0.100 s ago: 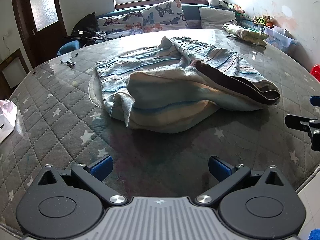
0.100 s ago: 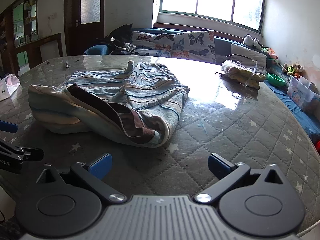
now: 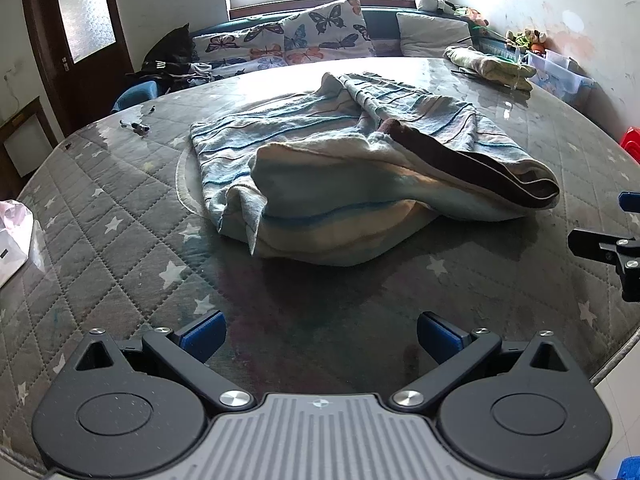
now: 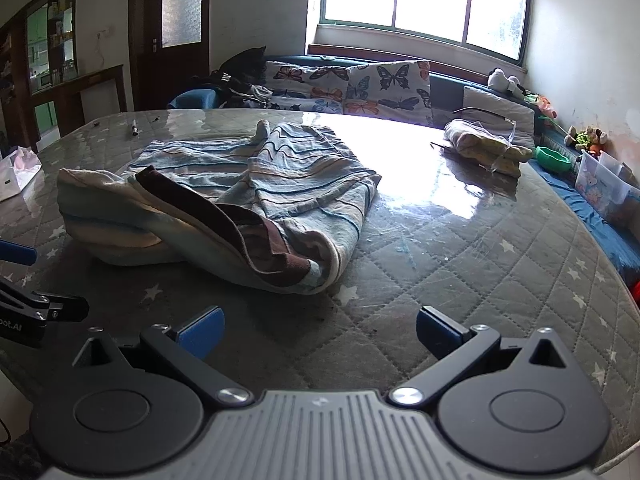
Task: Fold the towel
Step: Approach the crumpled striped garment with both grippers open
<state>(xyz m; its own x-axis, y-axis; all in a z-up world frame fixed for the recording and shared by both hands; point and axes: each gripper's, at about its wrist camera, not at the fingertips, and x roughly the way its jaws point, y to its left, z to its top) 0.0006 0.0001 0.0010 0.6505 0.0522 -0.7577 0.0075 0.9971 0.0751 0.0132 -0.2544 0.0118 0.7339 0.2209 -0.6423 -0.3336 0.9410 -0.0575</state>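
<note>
Both hand-held grippers I keep low over the near edge of the tabletop (image 3: 100, 216), and both stand wide open with nothing between the blue pads. My left hand-held gripper (image 3: 320, 334) points at the near side of the towel; my right hand-held gripper (image 4: 318, 330) points at its brown-edged end. Neither one touches the cloth. In the left view I see a part of the right hand-held gripper at the right border, and in the right view a part of the left one at the left border.

I see that the tabletop is round, with a grey quilted cover with white stars under a shiny sheet. The towel (image 3: 360, 184) lies crumpled in the middle, striped blue and cream, with a dark brown border (image 4: 224, 220) turned over on top.

Behind it, near the far edge, lies a smaller folded cloth (image 4: 486, 146). At the far left of the tabletop lies a small dark pen (image 4: 135, 127).
</note>
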